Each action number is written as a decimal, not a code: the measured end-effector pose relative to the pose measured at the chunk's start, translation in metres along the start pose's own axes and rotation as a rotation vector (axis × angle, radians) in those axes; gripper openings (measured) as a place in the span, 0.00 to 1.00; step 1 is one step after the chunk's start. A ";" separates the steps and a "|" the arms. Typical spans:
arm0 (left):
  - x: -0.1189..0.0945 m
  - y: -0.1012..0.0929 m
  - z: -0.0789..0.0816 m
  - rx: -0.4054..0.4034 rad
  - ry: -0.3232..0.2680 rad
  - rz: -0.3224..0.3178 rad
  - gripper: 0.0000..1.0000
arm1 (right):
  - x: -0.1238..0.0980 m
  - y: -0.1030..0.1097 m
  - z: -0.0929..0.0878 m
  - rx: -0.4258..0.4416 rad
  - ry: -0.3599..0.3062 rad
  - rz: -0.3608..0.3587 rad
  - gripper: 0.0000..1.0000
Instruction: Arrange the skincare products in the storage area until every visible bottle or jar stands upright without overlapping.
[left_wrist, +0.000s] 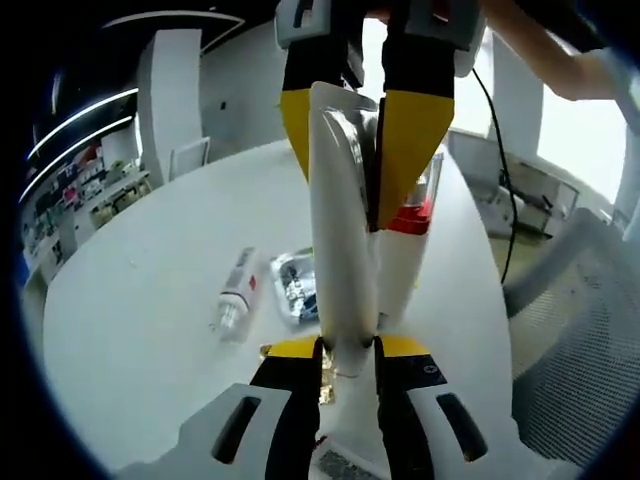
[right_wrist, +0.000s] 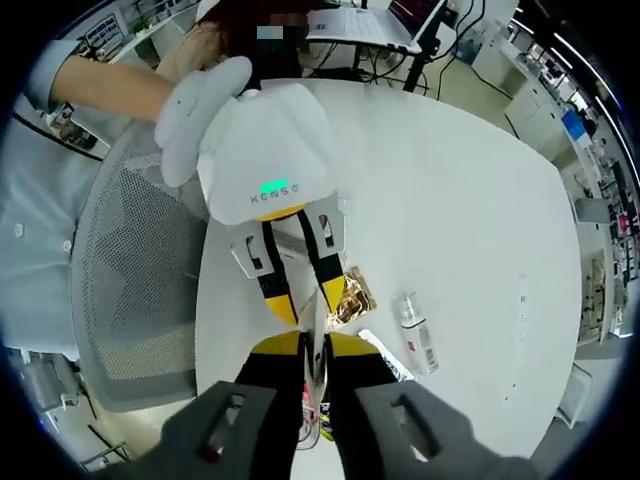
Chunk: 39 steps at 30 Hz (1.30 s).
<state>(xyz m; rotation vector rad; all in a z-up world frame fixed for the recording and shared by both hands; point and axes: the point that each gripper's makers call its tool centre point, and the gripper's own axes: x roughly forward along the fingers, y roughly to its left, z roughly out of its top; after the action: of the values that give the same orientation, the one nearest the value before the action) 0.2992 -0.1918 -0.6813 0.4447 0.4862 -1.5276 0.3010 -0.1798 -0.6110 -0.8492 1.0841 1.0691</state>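
White tube (left_wrist: 340, 250): clamped at both ends, left claw (left_wrist: 340, 350) nearest, right claw (left_wrist: 350, 120) opposite, above the worktop (left_wrist: 150, 300). Beyond it, small bottle (left_wrist: 237, 292) and sachet (left_wrist: 296, 285) lie flat. Nothing upright yet; early stage.

Right claw (right_wrist: 312, 372) and left claw (right_wrist: 308, 290) both clamped on white tube (right_wrist: 311, 335), small bottle (right_wrist: 417, 332) lying on round table (right_wrist: 470, 200)

left view: low, close | right view: high, downward | shared: table (left_wrist: 150, 300)
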 end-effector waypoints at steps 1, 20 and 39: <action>0.000 -0.001 0.000 0.027 -0.001 -0.013 0.17 | 0.000 0.000 -0.001 0.003 0.001 0.003 0.08; 0.006 -0.007 0.002 0.075 -0.003 -0.127 0.16 | 0.001 0.003 -0.005 0.123 -0.006 0.084 0.07; 0.008 -0.017 0.002 0.093 0.007 -0.133 0.16 | 0.003 0.010 -0.010 0.091 0.023 0.096 0.08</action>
<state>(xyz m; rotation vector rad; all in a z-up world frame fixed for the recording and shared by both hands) 0.2823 -0.1994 -0.6833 0.4983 0.4589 -1.6825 0.2890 -0.1851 -0.6163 -0.7452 1.1936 1.0834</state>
